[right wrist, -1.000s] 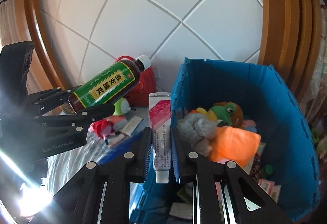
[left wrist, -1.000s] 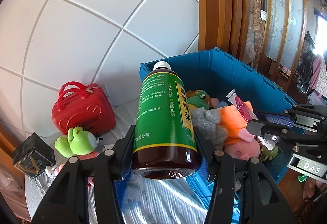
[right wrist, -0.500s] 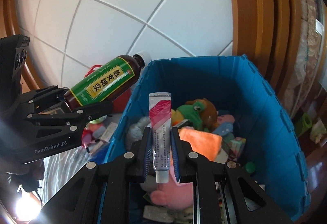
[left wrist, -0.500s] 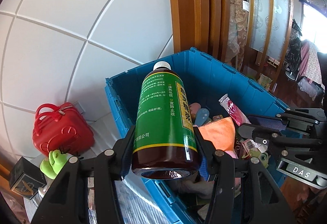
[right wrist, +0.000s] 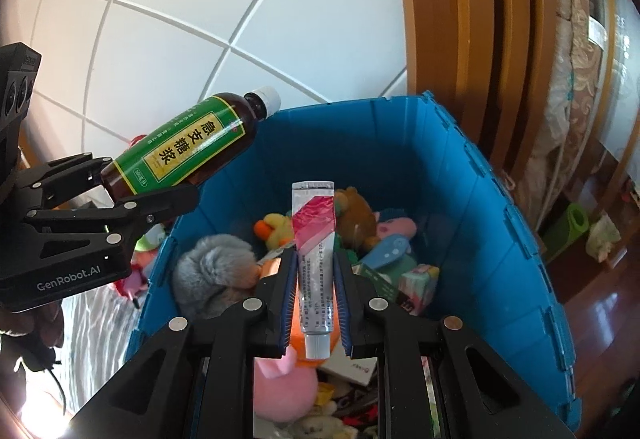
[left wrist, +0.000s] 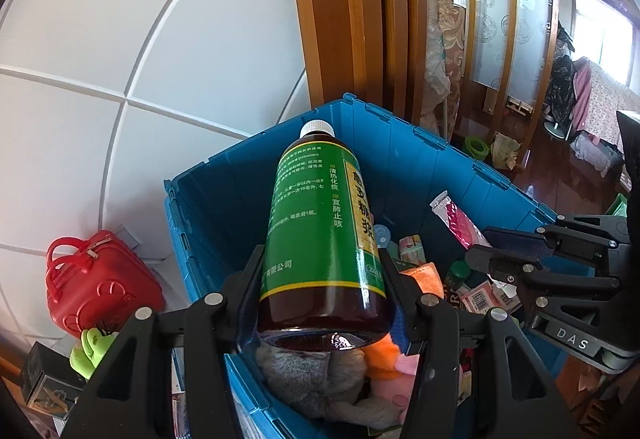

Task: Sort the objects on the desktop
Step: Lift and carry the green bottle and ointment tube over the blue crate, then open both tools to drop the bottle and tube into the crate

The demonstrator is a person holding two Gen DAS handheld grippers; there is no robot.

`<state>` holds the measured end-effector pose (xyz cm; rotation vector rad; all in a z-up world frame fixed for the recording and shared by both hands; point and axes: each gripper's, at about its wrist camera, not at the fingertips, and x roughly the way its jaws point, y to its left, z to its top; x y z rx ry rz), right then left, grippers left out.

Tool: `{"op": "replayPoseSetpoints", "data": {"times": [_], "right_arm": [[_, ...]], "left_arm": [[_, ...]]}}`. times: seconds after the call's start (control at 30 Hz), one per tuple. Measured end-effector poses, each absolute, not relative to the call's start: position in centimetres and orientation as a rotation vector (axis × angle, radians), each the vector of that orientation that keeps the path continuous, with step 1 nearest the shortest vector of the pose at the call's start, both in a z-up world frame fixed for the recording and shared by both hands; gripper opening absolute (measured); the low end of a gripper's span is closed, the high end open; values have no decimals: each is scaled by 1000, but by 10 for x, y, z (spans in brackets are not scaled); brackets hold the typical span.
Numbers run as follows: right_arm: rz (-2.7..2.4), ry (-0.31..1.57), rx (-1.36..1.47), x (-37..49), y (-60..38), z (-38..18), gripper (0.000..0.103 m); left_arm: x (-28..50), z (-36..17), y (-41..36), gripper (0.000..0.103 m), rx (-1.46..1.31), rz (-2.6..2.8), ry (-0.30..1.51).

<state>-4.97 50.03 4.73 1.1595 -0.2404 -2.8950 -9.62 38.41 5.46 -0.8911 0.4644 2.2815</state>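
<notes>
Holding both things over the blue bin (right wrist: 460,175), the person looks ready to drop them in; the left gripper (left wrist: 322,291) has its jaws clamped on the lower body of a brown syrup bottle (left wrist: 320,231) with a green label, white cap pointing up and away over the bin's near-left corner; the right gripper (right wrist: 316,287) has its jaws drawn narrow on a thin ointment tube (right wrist: 314,259), nozzle end toward the camera, crimped end out over the toys.

To do this well, I would bring each one lower before letting go; the bottle looks heavy and full, so a drop from this height could bounce off the grey plush toy (right wrist: 216,275) or crack something beneath it; better to tip it toward lying flat and ease the jaws apart just above the pile. The tube is light and will likely go wherever it falls; aim it at the gap beside the small boxes (right wrist: 418,281) on the right, not at the rim.

The two grippers sit near each other over the bin, so release one at a time; on the desk to the left a red case (left wrist: 96,287) and a green toy (left wrist: 90,351) still wait.
</notes>
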Motion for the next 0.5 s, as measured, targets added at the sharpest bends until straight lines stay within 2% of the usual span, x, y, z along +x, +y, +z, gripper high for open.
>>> {"op": "replayPoseSetpoints", "data": {"times": [0.37, 0.4, 0.43, 0.47, 0.5], "right_arm": [[-2948, -265, 1224, -58, 525, 38, 19], [-2961, -256, 1229, -58, 525, 38, 25], [-2979, -241, 1237, -59, 526, 38, 36], [-3001, -232, 1239, -59, 526, 39, 81], [-3022, -235, 1228, -58, 528, 40, 98]], "left_arm": [[-104, 60, 404, 54, -889, 2300, 476], [-106, 60, 403, 77, -902, 2319, 470], [-108, 60, 400, 94, -910, 2339, 460], [-109, 61, 395, 103, -907, 2362, 443], [-111, 62, 390, 103, -907, 2376, 433]]}}
